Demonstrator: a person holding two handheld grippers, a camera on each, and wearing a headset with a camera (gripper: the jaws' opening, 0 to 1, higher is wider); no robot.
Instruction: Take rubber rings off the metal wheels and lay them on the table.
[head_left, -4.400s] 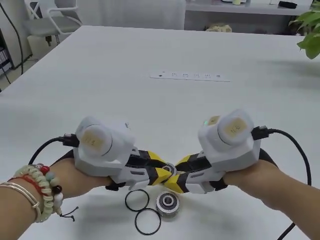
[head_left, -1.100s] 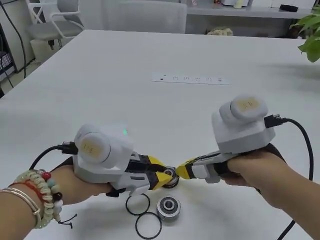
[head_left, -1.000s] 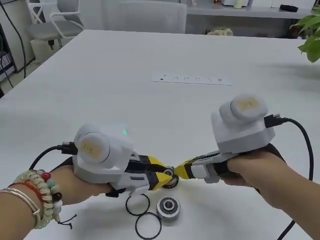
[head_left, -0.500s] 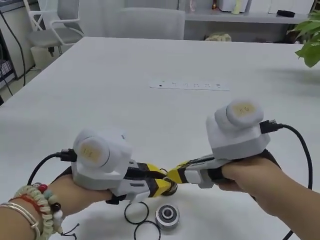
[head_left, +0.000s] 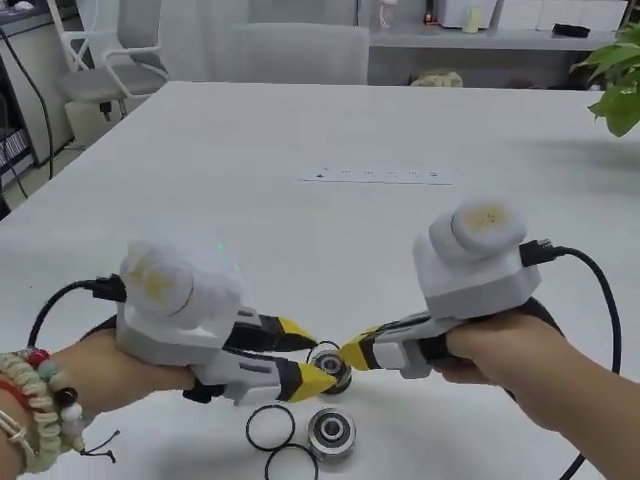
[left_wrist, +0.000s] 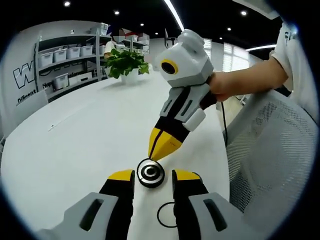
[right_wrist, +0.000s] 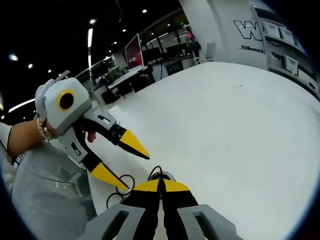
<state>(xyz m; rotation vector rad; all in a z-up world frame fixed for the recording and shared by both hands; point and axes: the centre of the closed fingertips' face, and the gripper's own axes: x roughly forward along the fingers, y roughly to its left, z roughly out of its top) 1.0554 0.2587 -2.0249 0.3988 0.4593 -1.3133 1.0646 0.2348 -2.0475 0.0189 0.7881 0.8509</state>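
Observation:
A small metal wheel (head_left: 332, 368) lies on the white table (head_left: 330, 220) between both grippers. My left gripper (head_left: 320, 360) is open, its yellow tips spread on either side of the wheel (left_wrist: 151, 172). From the right, my right gripper (head_left: 348, 353) is shut at the wheel's rim, and a thin black rubber ring (right_wrist: 152, 172) loops up from its tips (right_wrist: 161, 184). A second wheel (head_left: 331, 432) sits nearer me, beside two loose black rings (head_left: 270, 427) (head_left: 292, 462).
A white power strip (head_left: 375, 175) lies flat at mid-table. A plant (head_left: 612, 85) stands at the far right, and office chairs (head_left: 100, 60) sit beyond the far edge. The right gripper's black cable (head_left: 600, 310) trails off to the right.
My left gripper has gone from shut on the wheel to open and has drawn back a little to the left. The right gripper stays shut at the wheel.

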